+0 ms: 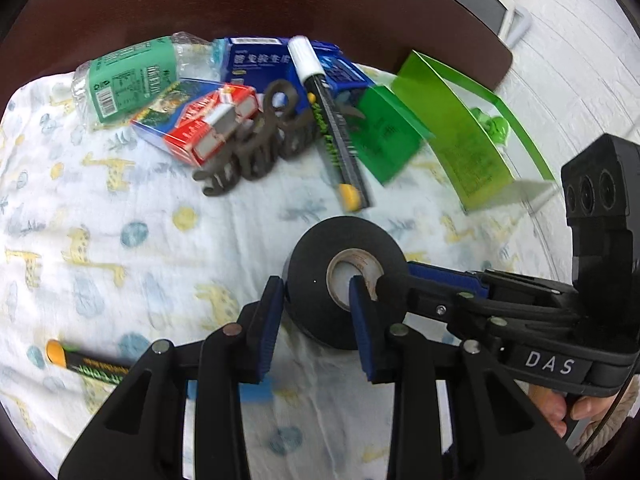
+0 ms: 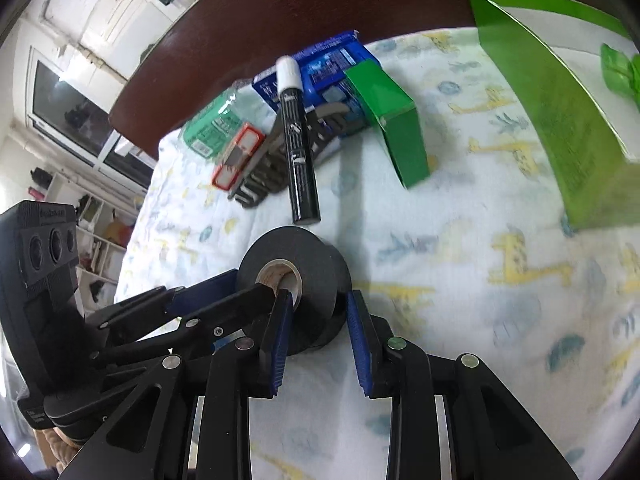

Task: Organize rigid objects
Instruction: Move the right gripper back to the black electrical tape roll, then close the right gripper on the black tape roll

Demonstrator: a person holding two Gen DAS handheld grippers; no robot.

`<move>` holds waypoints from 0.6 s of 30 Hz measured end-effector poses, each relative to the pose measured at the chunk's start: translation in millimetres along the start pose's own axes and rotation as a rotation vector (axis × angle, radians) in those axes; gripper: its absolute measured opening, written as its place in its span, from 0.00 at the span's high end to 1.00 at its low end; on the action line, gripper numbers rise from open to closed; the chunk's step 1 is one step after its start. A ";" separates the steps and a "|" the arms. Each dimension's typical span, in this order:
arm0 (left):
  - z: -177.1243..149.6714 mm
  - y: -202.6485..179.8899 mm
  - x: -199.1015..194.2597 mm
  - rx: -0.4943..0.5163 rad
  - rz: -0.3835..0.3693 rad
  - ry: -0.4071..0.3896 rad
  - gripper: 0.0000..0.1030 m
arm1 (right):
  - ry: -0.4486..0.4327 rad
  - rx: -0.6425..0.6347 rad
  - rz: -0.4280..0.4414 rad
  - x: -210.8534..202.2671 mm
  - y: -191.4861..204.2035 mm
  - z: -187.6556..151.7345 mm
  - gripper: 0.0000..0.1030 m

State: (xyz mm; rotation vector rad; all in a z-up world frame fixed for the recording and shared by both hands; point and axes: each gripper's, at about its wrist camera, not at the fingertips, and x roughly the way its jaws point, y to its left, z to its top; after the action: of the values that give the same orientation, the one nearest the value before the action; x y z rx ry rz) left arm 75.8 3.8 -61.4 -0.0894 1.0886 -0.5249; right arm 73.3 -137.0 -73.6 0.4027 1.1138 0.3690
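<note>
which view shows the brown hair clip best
The left wrist view. There the hair clip lies in plain sight in front of the red box, its loop and teeth clear. The right wrist view shows only part of it, mostly hidden behind the black marker.

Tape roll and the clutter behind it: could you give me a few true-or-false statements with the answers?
1. The tape roll is black. True.
2. The left gripper and right gripper each have one of their fingers inside the roll's core. True.
3. The marker has a red cap. False: its cap is white.
4. The cloth is plain white. False: it is printed with giraffes.
5. The hair claw lies apart from the pile. False: it rests against the red boxes.
</note>
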 end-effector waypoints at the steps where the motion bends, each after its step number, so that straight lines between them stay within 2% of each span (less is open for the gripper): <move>1: -1.9 -2.5 0.2 0.006 0.002 0.006 0.70 | 0.006 0.003 -0.002 -1.6 -2.3 -2.9 0.70; 7: -2.1 -5.8 -2.4 0.002 0.038 -0.012 0.66 | -0.041 0.010 -0.029 -13.5 -11.9 -4.7 0.70; 9: -2.5 -3.4 -0.4 -0.007 0.051 -0.009 0.55 | -0.037 0.020 -0.017 -12.0 -13.9 -2.9 0.70; 10: -2.9 -2.1 2.6 -0.013 0.058 -0.002 0.53 | -0.034 0.027 -0.007 -9.3 -14.3 -2.3 0.70; 11: -3.4 -1.1 3.4 -0.021 0.043 -0.005 0.53 | -0.024 0.035 0.009 -5.4 -14.5 -2.1 0.70; 12: -5.0 -0.1 3.5 -0.024 0.018 -0.001 0.61 | -0.009 0.040 0.028 -1.6 -15.6 -2.4 0.70; 13: -4.9 1.3 4.2 -0.029 -0.021 0.000 0.63 | -0.004 0.053 0.058 2.0 -17.7 -2.2 0.70; 15: -5.3 -0.7 4.4 -0.027 -0.016 -0.005 0.64 | 0.002 0.052 0.068 3.2 -19.4 0.0 0.69; 18: -4.4 -11.8 -3.4 0.026 0.024 -0.037 0.70 | -0.012 0.022 0.039 -2.2 -12.9 -1.6 0.69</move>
State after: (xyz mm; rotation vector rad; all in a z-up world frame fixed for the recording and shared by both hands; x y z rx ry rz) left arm 66.5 -4.2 -56.9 -0.0631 1.0456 -0.5134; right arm 72.1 -149.1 -78.8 0.4459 1.1004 0.3886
